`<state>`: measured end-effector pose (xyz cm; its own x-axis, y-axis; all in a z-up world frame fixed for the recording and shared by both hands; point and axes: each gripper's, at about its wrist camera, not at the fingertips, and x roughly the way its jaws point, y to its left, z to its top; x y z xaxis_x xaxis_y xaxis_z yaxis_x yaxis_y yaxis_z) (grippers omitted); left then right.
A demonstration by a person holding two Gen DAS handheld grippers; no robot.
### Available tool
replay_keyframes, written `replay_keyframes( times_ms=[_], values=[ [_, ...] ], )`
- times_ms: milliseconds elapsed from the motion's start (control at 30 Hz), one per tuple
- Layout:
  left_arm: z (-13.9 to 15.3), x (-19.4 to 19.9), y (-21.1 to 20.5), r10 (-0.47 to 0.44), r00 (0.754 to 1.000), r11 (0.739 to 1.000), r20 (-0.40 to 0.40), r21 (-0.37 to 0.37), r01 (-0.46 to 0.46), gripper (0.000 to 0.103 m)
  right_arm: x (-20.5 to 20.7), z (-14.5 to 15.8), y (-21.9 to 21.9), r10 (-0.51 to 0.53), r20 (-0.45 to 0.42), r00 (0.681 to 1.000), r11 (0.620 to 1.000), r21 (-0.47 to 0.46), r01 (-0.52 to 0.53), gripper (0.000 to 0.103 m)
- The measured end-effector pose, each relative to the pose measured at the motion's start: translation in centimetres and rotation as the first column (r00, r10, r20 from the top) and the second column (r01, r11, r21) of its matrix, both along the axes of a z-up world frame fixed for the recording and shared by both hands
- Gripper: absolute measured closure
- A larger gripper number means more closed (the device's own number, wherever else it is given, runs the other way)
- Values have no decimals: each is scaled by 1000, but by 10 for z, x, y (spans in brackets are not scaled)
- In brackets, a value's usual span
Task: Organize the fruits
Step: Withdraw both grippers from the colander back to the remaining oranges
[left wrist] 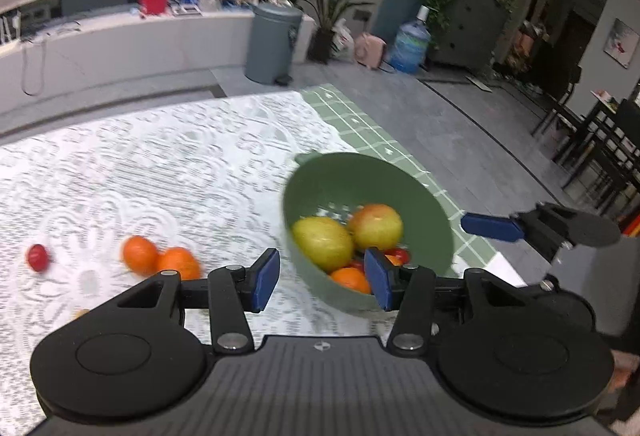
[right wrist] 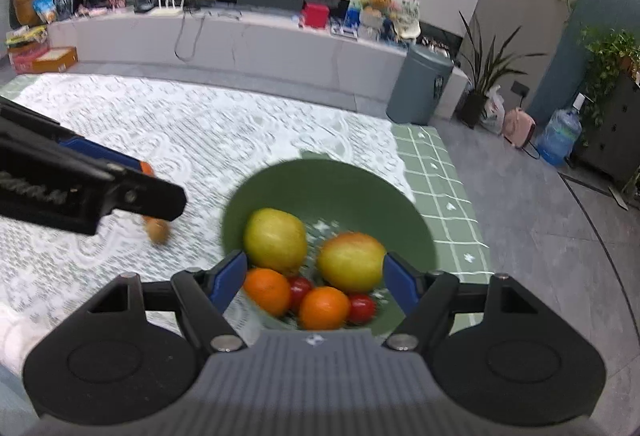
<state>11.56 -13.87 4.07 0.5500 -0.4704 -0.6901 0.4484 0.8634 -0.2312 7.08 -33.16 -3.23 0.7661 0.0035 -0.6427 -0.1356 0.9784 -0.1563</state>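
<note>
A green bowl point(left wrist: 420, 196) point(right wrist: 304, 184) stands near the table's right edge and holds two yellow-red apples point(left wrist: 378, 226) point(right wrist: 352, 260), oranges point(right wrist: 324, 306) and small red fruits point(right wrist: 362, 308). My left gripper point(left wrist: 322, 278) is open and empty, above the bowl's near left rim. My right gripper point(right wrist: 316, 282) is open and empty, over the bowl's near side. Two oranges point(left wrist: 160, 258) and a small red fruit point(left wrist: 37, 257) lie on the cloth to the left. A small brown fruit point(right wrist: 157, 230) lies left of the bowl.
A white lace cloth point(left wrist: 140, 164) over a green checked cloth point(left wrist: 376, 140) covers the table. The table's right edge runs just past the bowl, with grey floor beyond. A grey bin point(left wrist: 272, 40) and a white low cabinet point(right wrist: 240, 48) stand far behind.
</note>
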Motion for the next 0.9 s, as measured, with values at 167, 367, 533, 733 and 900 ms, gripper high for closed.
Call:
replay_keyframes(
  times_ms=[167,367,533,733,900],
  values=[
    [-2,-9,22,45,999,999,29,12,-46,44,-13,-5,24,-14,56,998,999,51,11,30],
    [-9,-16,54,92,995,995,45,31,-93,44,-25,-15,57,-13,137,991,997,76,2,30],
    [-16,-22,81,118,991,992,63,28,-120,44,-27,-25,80,13,148,989,992,124,-31,28],
    [-29,-24,111,159,985,987,67,1,-160,42,-21,-43,102,41,94,995,983,174,-57,28],
    [-42,-22,133,204,978,979,50,-1,-204,42,-13,-55,117,65,54,996,982,176,-73,28]
  ],
)
